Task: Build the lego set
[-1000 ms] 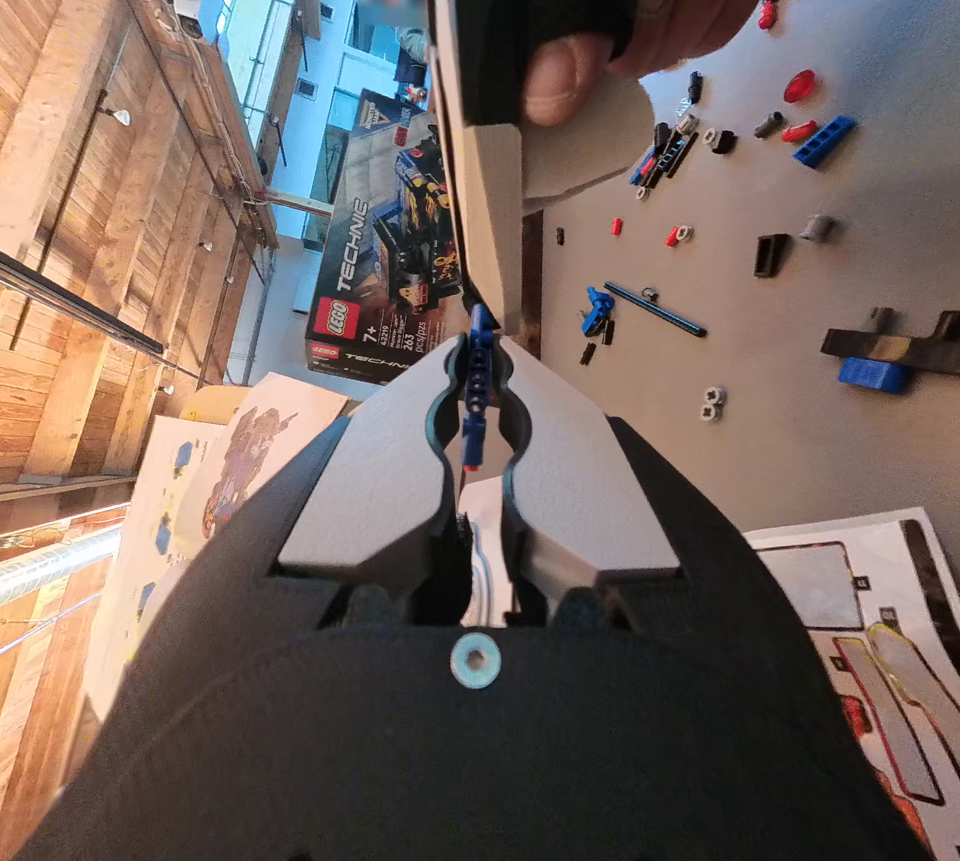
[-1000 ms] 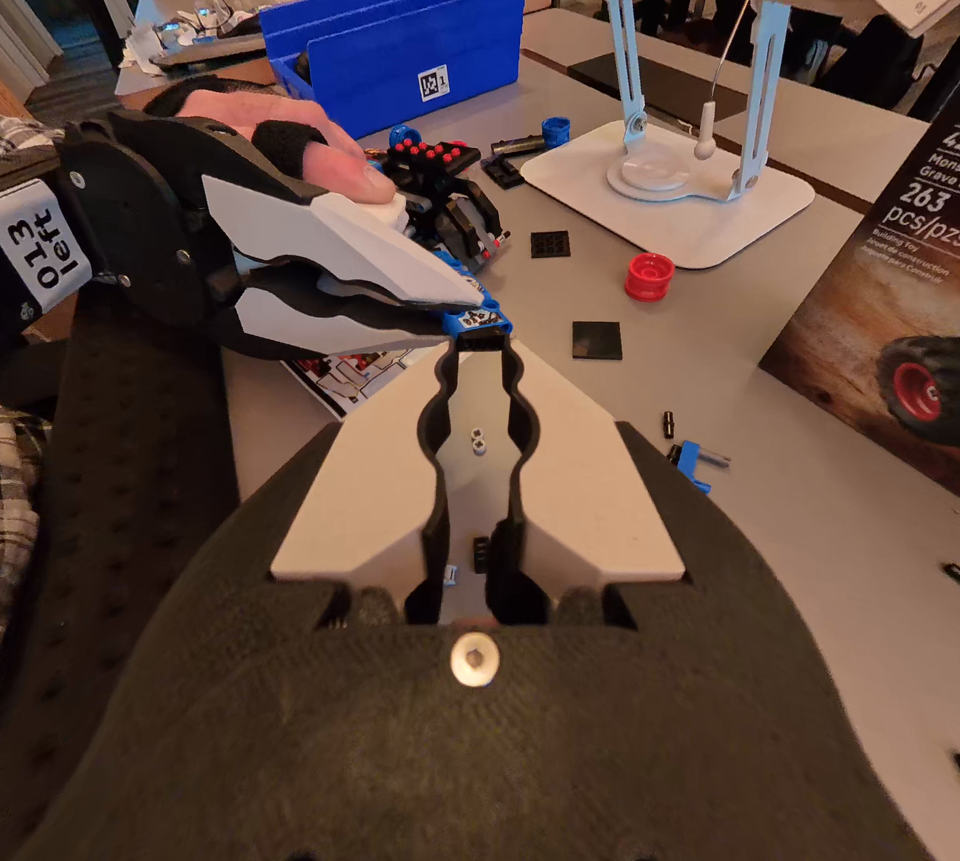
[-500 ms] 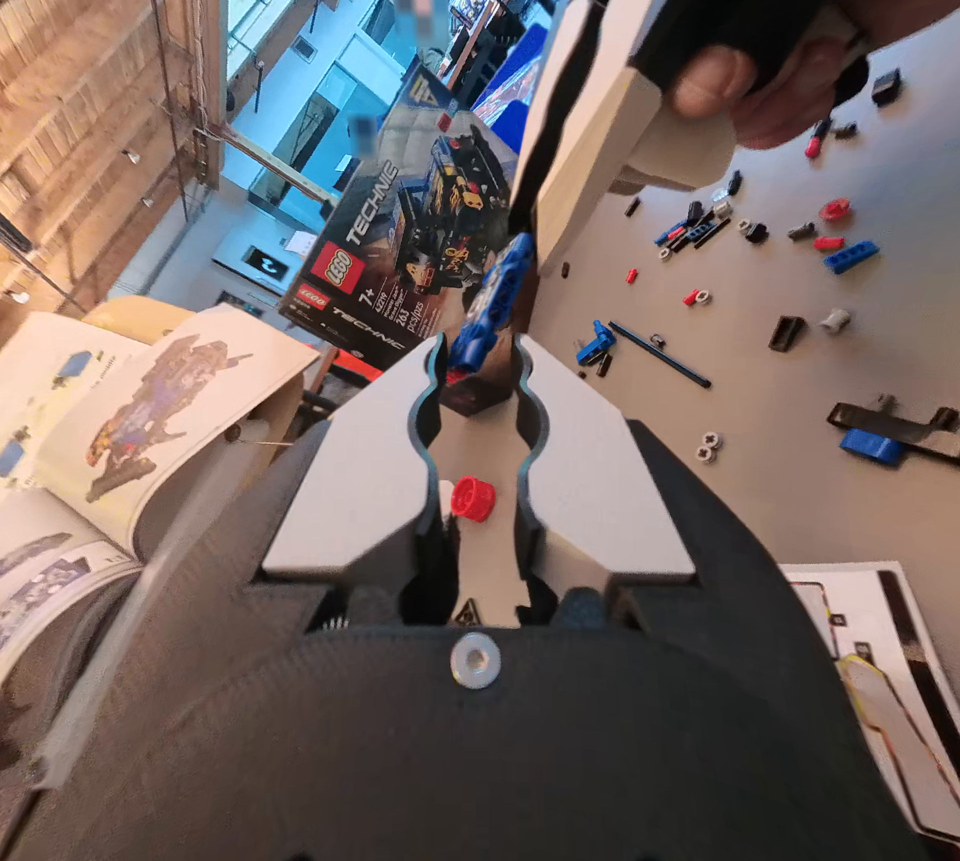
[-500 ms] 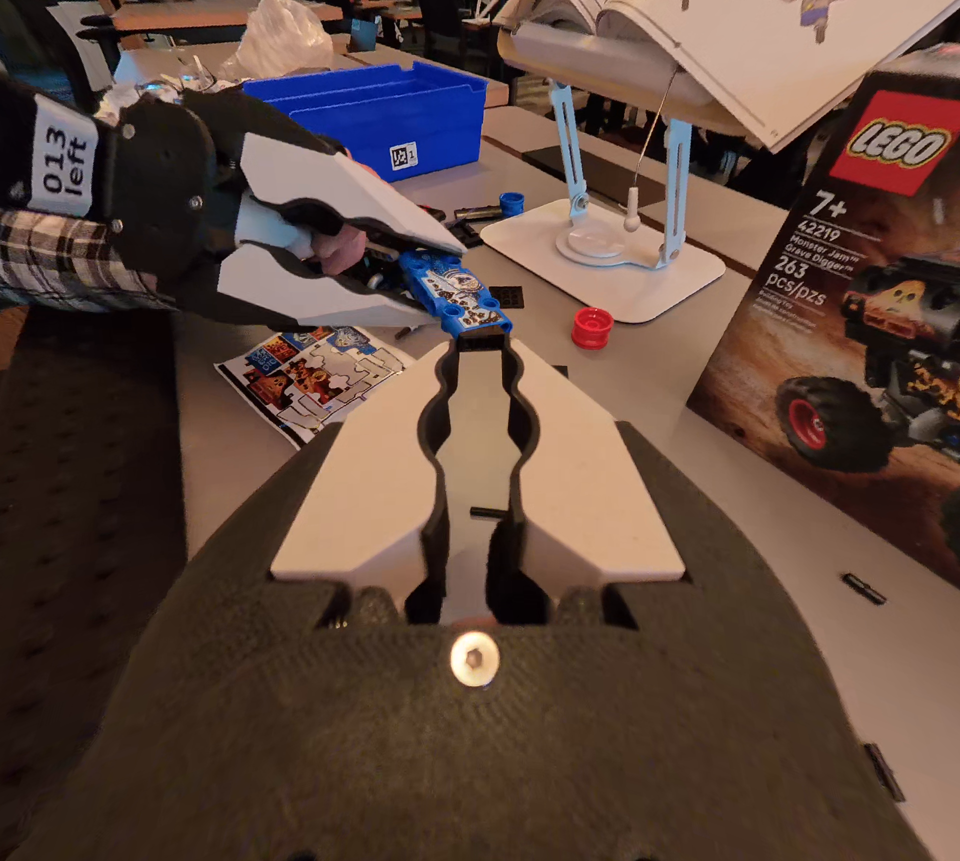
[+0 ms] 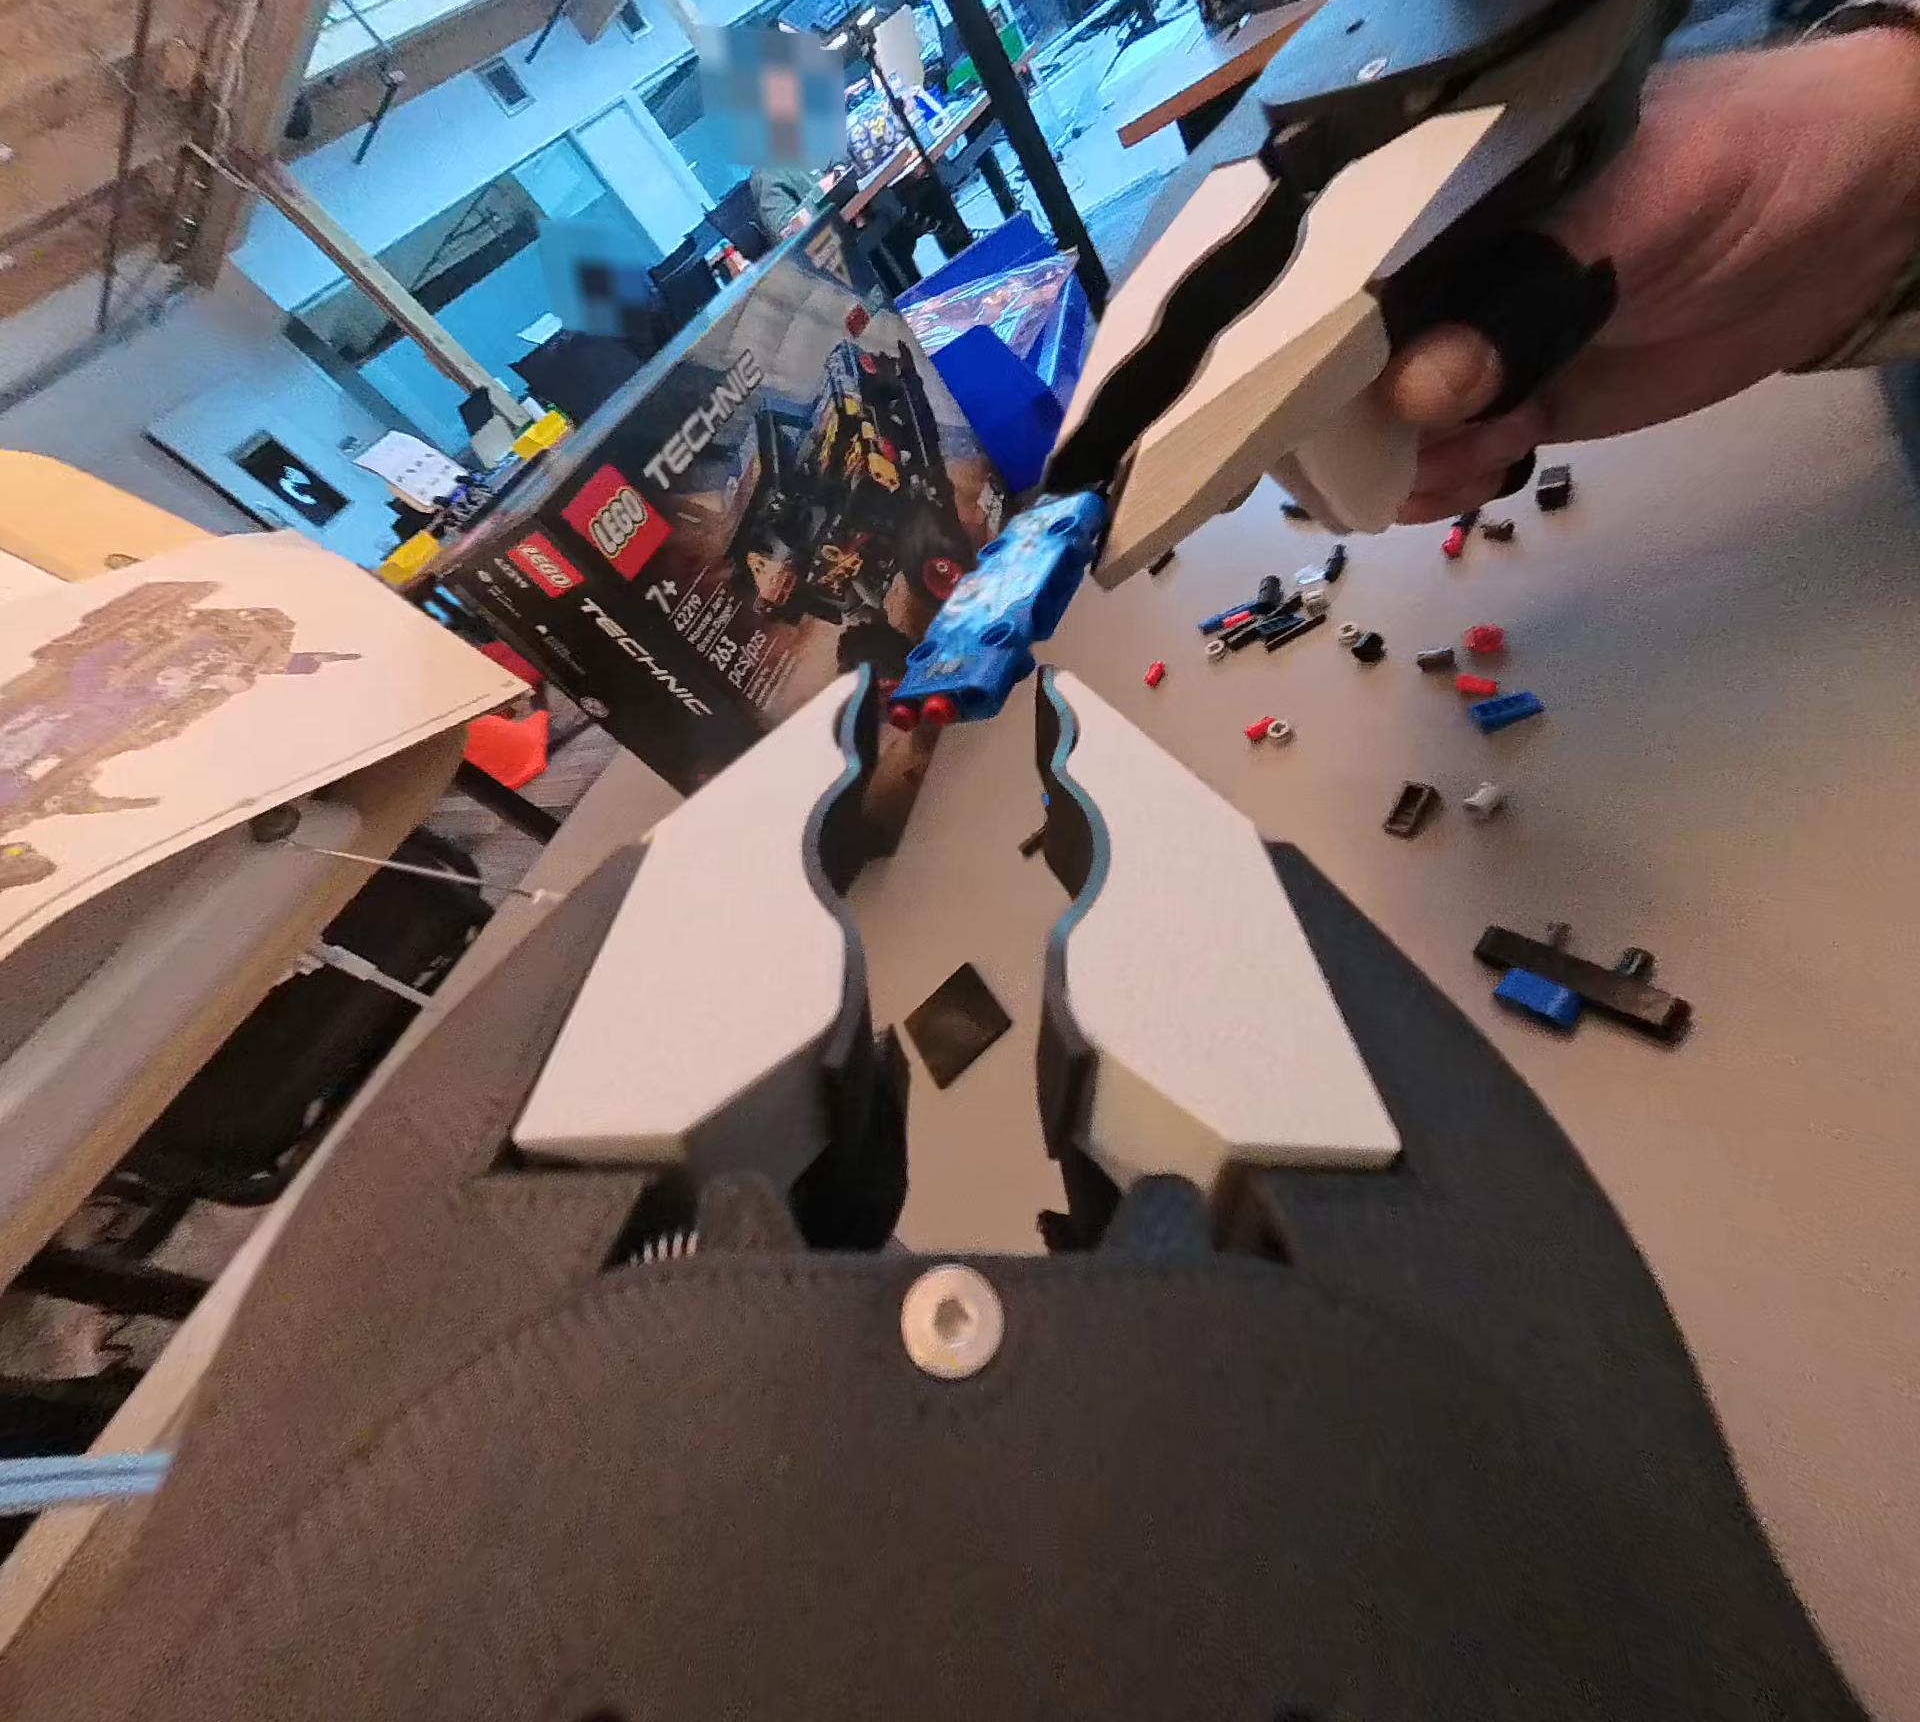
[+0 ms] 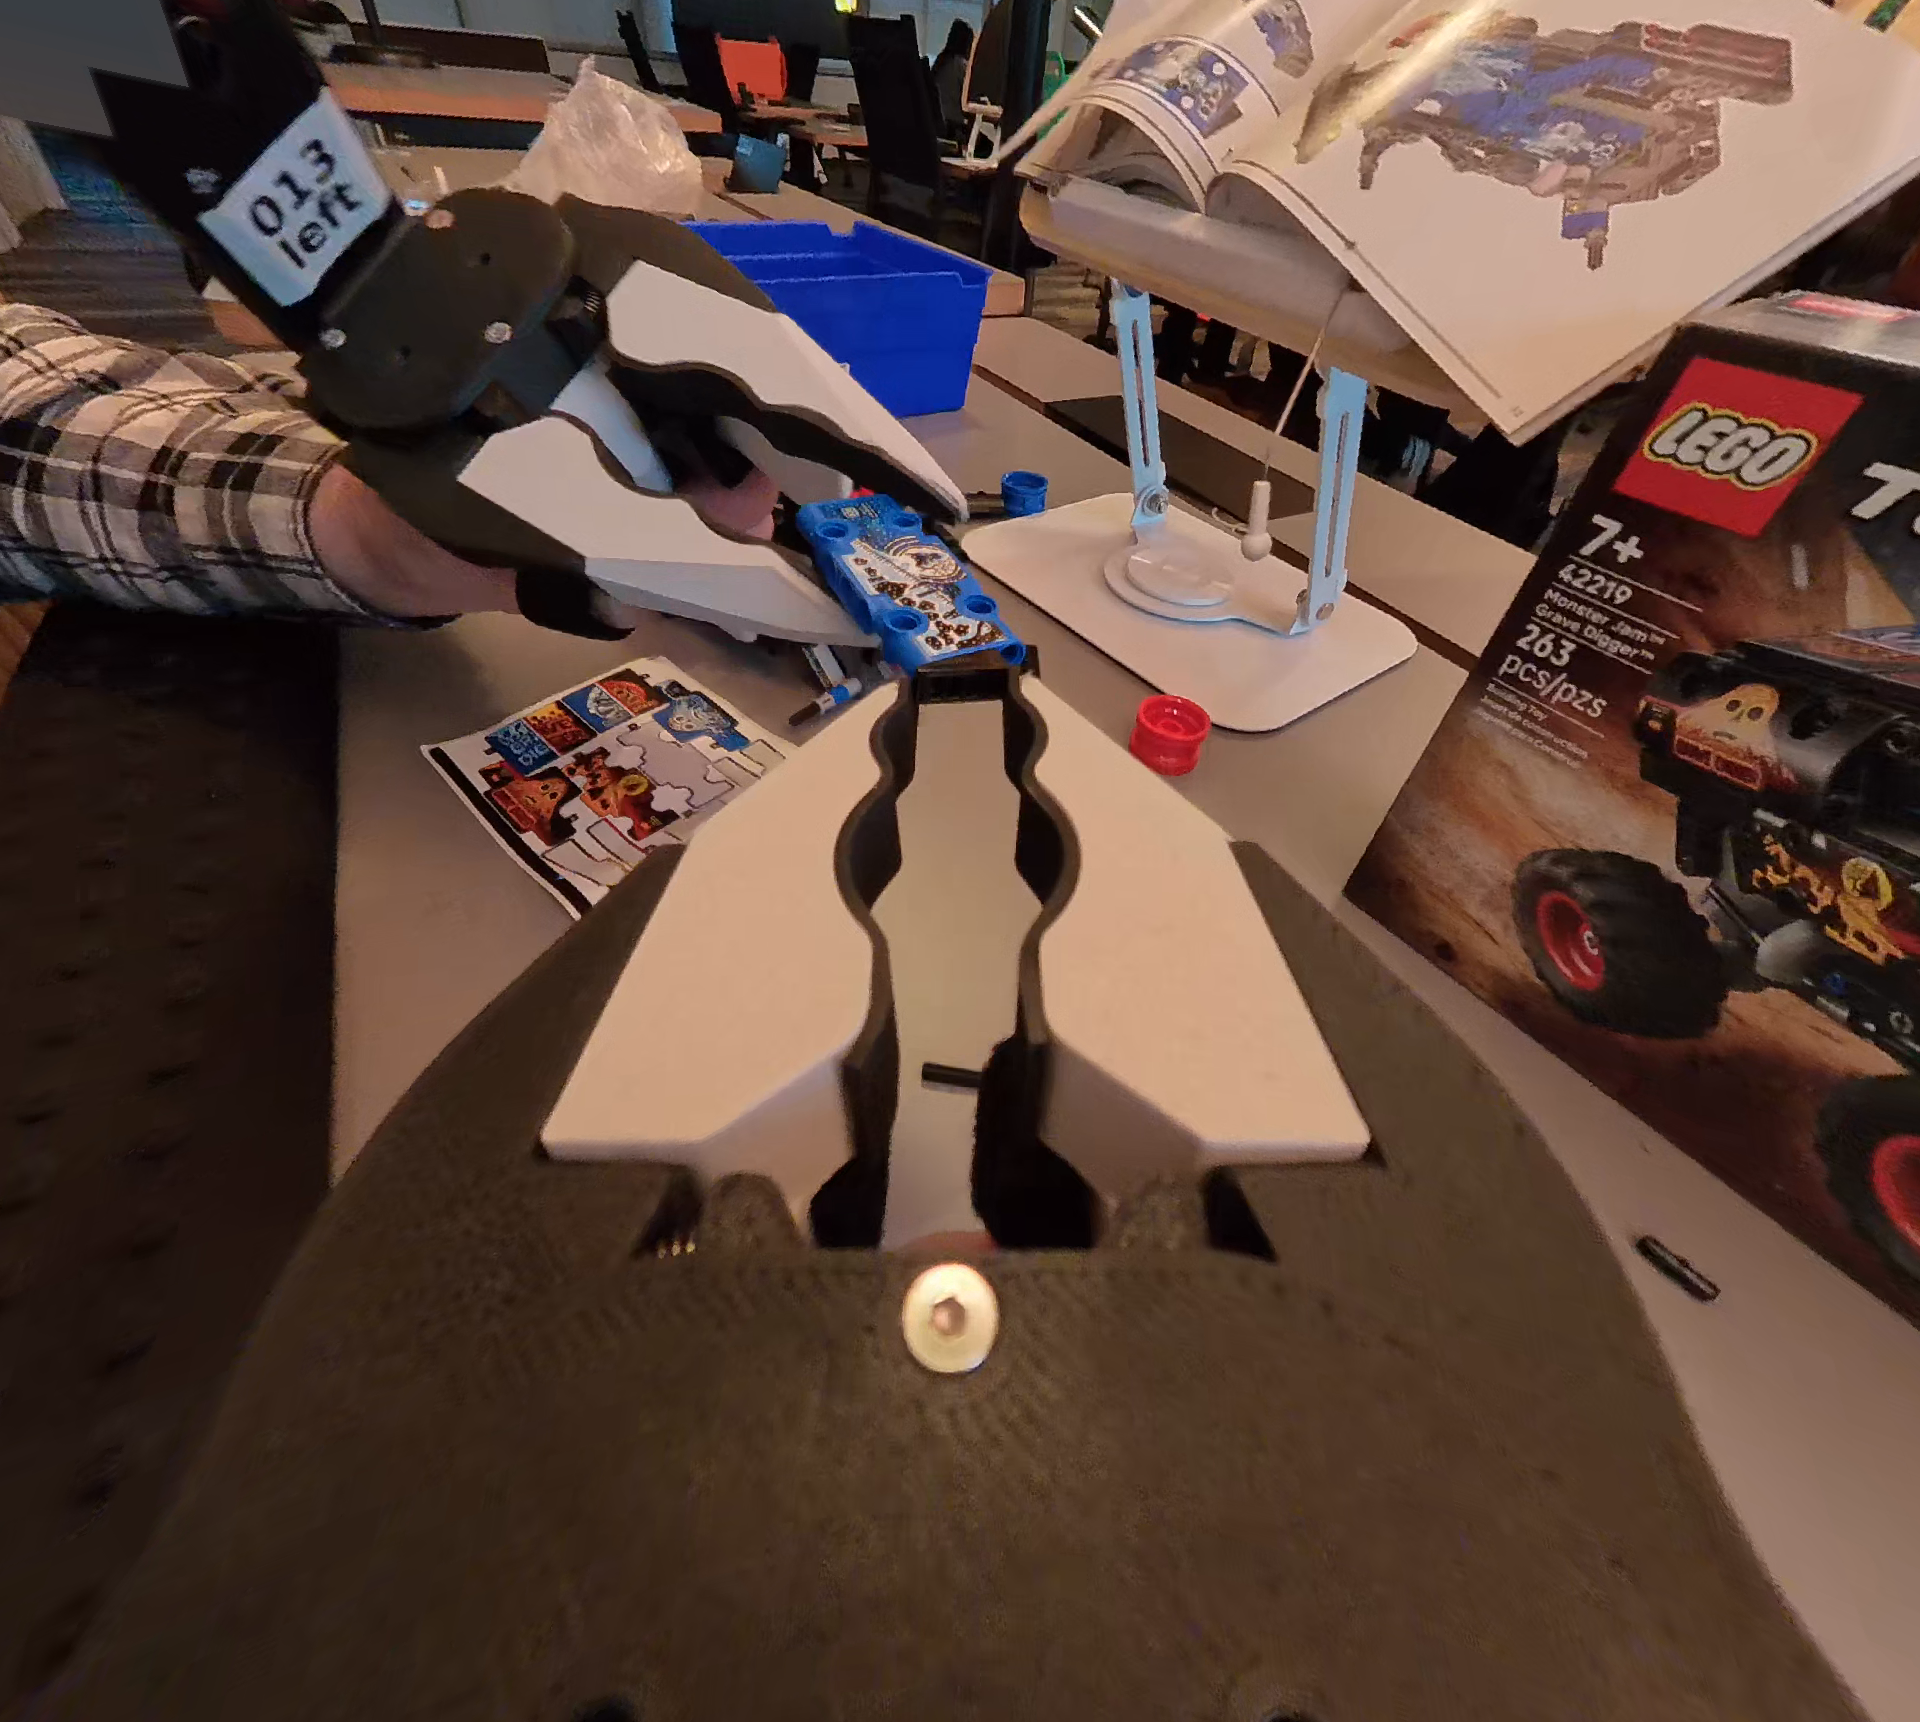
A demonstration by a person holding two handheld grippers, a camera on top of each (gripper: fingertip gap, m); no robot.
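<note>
A blue Lego panel with a printed sticker and red pins at one end is held in the air above the table. My right gripper is shut on its black near end. My left gripper is open, and the panel's red-pinned end sits just beyond its fingertips. In the right wrist view the left gripper has one finger above the panel and one below. In the left wrist view the right gripper comes in from the upper right, held by a hand.
The Lego box stands on the right, and an open instruction book rests on a white stand. A red wheel hub, a sticker sheet and a blue bin are on the table. Several loose parts lie scattered.
My left gripper was shut on the panel's edge and has opened. The right gripper has kept hold of the panel, which has turned from edge-on to flat. Both grippers have tilted up.
</note>
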